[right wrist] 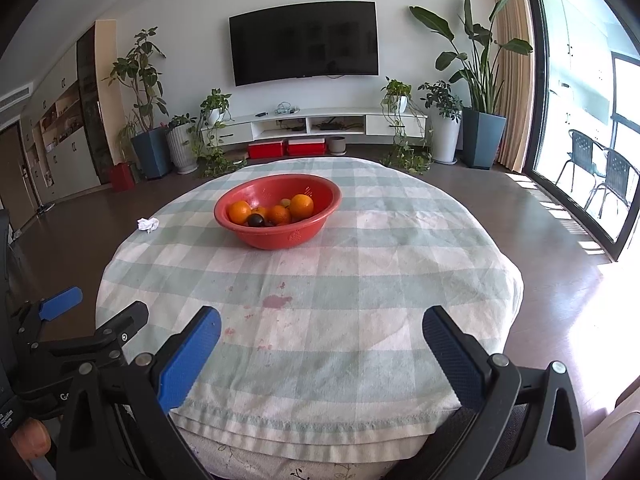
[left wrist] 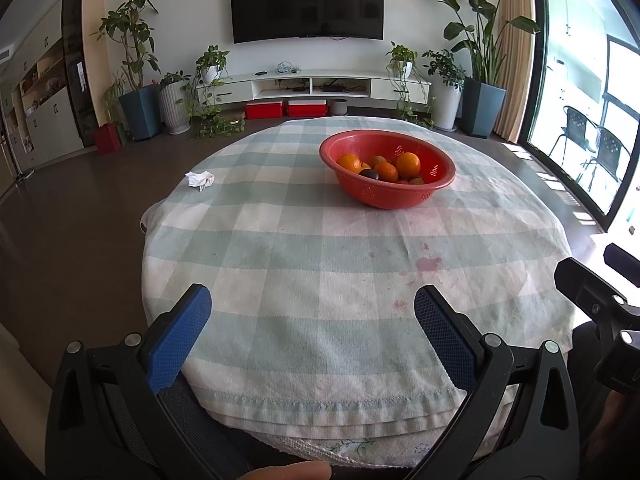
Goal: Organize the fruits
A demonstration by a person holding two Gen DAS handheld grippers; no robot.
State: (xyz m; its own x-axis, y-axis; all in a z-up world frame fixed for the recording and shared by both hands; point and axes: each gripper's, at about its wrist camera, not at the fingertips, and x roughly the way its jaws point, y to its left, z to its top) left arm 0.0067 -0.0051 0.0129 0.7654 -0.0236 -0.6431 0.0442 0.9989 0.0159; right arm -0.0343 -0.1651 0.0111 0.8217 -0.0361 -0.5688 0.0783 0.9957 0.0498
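i see the red bowl [right wrist: 277,216] upright toward the table's [right wrist: 420,280] far edge, round, with no long axis; oranges [right wrist: 301,205] and a dark fruit [right wrist: 256,220] lie inside. my left gripper [left wrist: 312,312] and right gripper [right wrist: 322,332] both hang over the near edge, jaws wide apart and empty, the bowl well ahead of each. a crumpled tissue [right wrist: 148,224] lies near the left edge. the checked cloth [right wrist: 380,320] between jaws and bowl is bare but stained

Red perforated plastic bowl [right wrist: 277,216] holding oranges [right wrist: 301,206] on checked tablecloth [right wrist: 360,280], right gripper [right wrist: 320,344] jaws spread wide, empty
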